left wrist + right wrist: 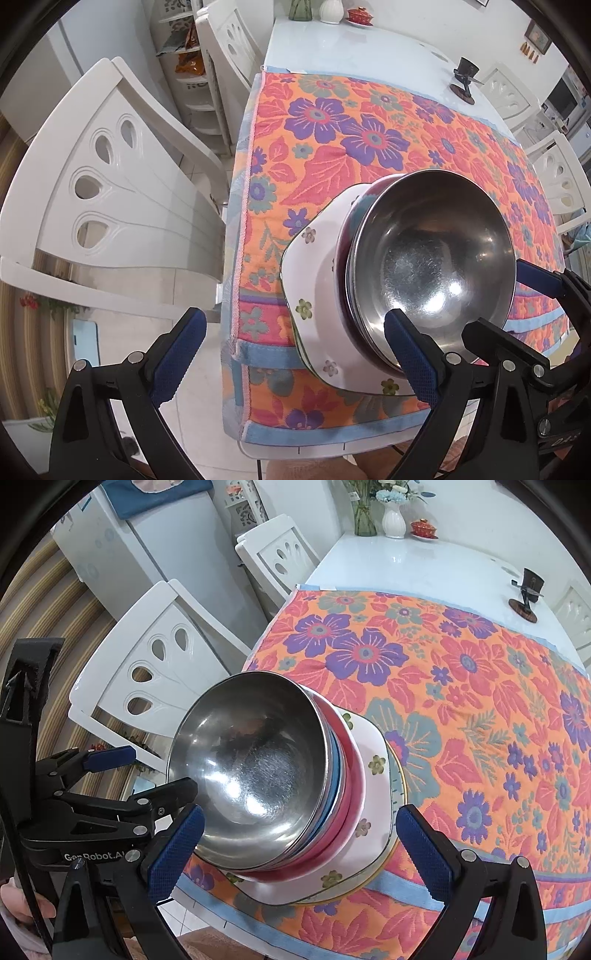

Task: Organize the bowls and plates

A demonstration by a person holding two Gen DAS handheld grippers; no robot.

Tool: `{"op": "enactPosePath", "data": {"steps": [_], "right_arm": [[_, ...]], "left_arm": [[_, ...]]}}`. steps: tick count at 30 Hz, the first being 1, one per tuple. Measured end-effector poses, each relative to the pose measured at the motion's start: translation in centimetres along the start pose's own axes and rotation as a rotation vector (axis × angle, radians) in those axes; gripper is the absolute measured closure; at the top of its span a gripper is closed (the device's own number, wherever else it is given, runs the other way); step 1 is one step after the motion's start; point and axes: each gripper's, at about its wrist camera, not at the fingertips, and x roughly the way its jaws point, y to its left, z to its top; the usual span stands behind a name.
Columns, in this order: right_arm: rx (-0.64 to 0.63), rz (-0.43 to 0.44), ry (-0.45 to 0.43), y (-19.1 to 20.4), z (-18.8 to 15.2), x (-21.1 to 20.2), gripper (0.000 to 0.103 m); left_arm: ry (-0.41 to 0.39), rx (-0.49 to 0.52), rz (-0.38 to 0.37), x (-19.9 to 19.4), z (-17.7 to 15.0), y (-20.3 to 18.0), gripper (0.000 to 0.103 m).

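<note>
A steel bowl [436,254] tops a nested stack of bowls, with a blue one [335,760] and a red one [347,794] under it. The stack stands on a white square plate with small flowers [314,280], which lies on another plate with a gold rim [399,775], at the near corner of the floral cloth. My left gripper [291,354] is open, its right finger in front of the bowl's near rim. My right gripper [303,849] is open around the near side of the stack. Both hold nothing. The left gripper also shows in the right wrist view [122,771].
The floral cloth [369,147] covers the near end of a white table [351,48]. White chairs [110,192] stand along the left side and others at the right [554,184]. A black stand [466,79], vases [392,520] and a red lidded dish [424,528] sit at the far end.
</note>
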Motion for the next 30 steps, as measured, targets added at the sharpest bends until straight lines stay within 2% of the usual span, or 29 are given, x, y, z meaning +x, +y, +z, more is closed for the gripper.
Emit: {"op": "enactPosePath", "data": {"steps": [30], "right_arm": [[-0.036, 0.020, 0.030, -0.04, 0.00, 0.51, 0.000]], "left_arm": [[0.019, -0.033, 0.019, 0.00, -0.40, 0.14, 0.006]]}}
